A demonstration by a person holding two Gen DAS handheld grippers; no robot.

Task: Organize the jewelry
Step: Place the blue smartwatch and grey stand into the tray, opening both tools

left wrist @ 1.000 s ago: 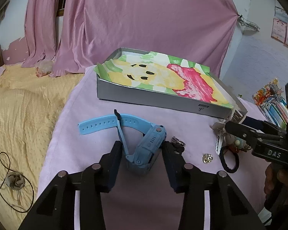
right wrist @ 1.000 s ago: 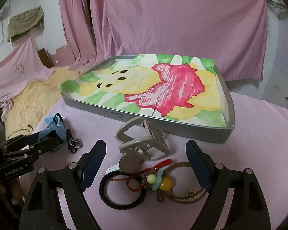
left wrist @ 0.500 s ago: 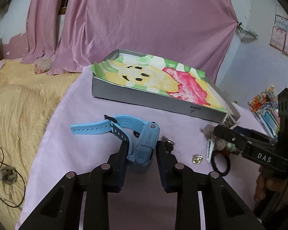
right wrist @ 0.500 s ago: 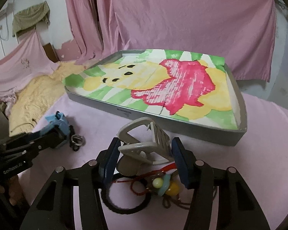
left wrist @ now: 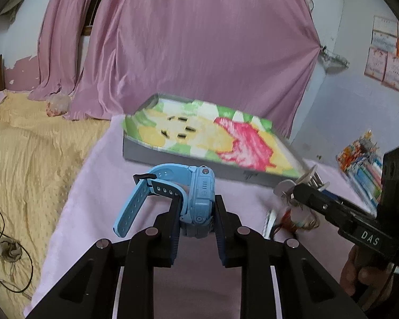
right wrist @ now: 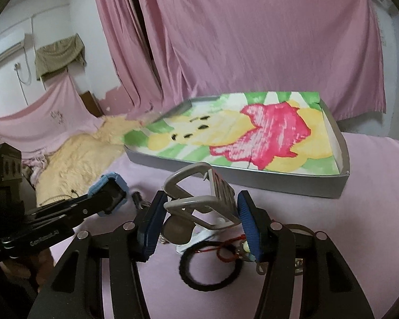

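Blue watch (left wrist: 199, 194): clamped in closing left hand-held gripper (left wrist: 196, 220), lifted above pink-covered worktop (left wrist: 98, 191). Grey watch (right wrist: 202, 202): gripped by right hand-held gripper (right wrist: 199, 218), over black ring (right wrist: 210, 268) and red cord. Painted tray (right wrist: 343, 159): behind.

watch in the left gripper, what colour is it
Light blue, body and strap alike. The watch shows best in the left wrist view.
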